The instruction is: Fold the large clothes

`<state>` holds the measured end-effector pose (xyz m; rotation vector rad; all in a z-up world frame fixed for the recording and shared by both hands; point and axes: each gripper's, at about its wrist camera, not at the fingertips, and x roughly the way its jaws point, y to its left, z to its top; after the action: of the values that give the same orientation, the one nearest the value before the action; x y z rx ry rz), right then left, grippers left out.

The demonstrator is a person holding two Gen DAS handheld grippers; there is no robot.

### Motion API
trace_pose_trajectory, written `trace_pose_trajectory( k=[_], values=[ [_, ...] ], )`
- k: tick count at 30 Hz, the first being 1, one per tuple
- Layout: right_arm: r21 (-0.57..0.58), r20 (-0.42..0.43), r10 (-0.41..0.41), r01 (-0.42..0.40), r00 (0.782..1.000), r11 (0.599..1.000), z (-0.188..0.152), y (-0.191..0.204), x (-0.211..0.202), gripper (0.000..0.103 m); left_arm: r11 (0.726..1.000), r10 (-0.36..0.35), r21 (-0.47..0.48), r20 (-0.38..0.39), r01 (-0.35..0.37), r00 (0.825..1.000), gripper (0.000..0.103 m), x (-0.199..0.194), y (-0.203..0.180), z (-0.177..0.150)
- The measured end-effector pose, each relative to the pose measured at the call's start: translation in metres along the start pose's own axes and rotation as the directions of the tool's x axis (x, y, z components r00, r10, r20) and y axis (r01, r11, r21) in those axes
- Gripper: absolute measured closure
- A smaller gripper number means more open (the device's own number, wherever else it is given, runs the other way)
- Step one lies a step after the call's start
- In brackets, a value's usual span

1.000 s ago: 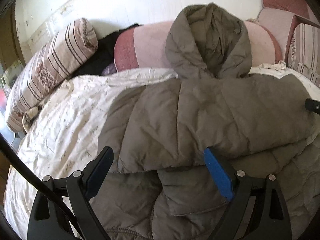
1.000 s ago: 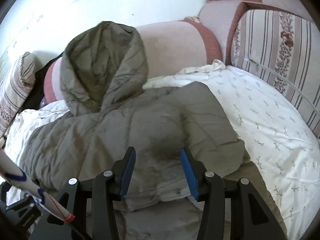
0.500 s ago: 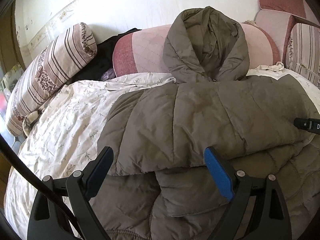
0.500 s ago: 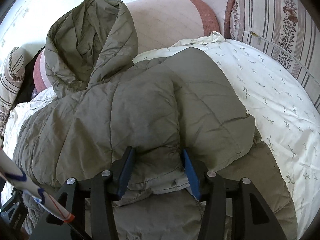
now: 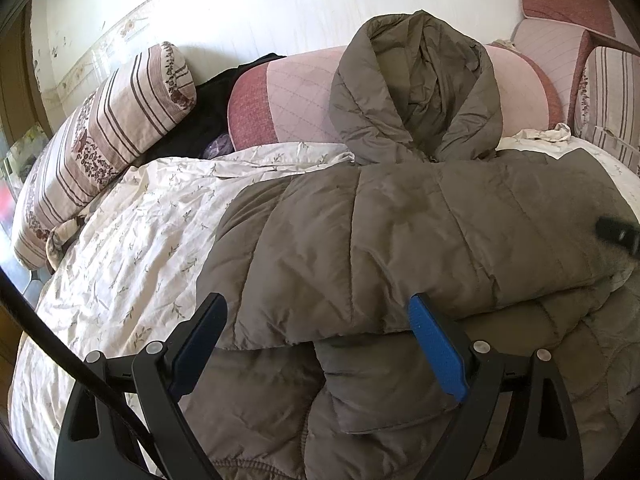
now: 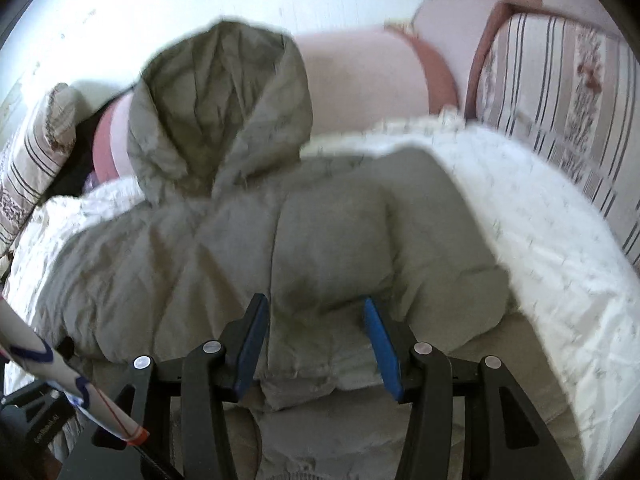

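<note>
On the bed (image 5: 132, 216) lies a folded jacket (image 5: 400, 240); left gripper (image 5: 320, 344) gapes wide above its fold; right gripper (image 6: 314, 340) half-open, fabric between, grip uncertain.

This is a home bedroom. A bed (image 5: 132, 240) with a rumpled floral sheet fills the view, striped floral pillows (image 5: 104, 136) lie along its left and right edges, a pink bolster (image 5: 288, 100) lines its far edge, against a white wall (image 5: 260, 12).

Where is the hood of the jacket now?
In the left wrist view the hood is at the upper centre, propped against the pink bolster, above the jacket on the floral sheet.
</note>
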<state>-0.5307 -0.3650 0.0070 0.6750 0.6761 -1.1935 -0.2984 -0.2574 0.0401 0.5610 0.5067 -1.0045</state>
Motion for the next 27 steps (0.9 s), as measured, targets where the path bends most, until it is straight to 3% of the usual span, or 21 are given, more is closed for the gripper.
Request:
trace_pose_trajectory(
  k=[5, 12, 22, 27],
  values=[
    [-0.048, -0.017, -0.026, 0.025, 1.0, 0.999, -0.003, 0.008, 0.004, 0.041, 1.0, -0.002, -0.003, -0.008, 0.002, 1.0, 0.011, 0.003, 0.0, 0.0],
    [-0.053, -0.014, -0.029, 0.029, 0.999, 0.998, -0.004, 0.009, 0.001, 0.041, 1.0, -0.001, -0.004, 0.001, 0.001, 1.0, 0.011, 0.002, 0.001, 0.0],
    [-0.063, -0.013, -0.03, 0.029, 0.999, 0.998, -0.004, 0.01, 0.001, 0.038, 0.999, 0.023, -0.034, 0.147, -0.018, 0.989, 0.011, -0.027, 0.006, 0.006],
    [-0.066, -0.012, -0.033, 0.033, 0.999, 0.997, -0.003, 0.01, 0.001, 0.037, 0.998, 0.029, -0.053, 0.168, -0.02, 0.985, 0.011, -0.031, 0.01, 0.008]
  ],
)
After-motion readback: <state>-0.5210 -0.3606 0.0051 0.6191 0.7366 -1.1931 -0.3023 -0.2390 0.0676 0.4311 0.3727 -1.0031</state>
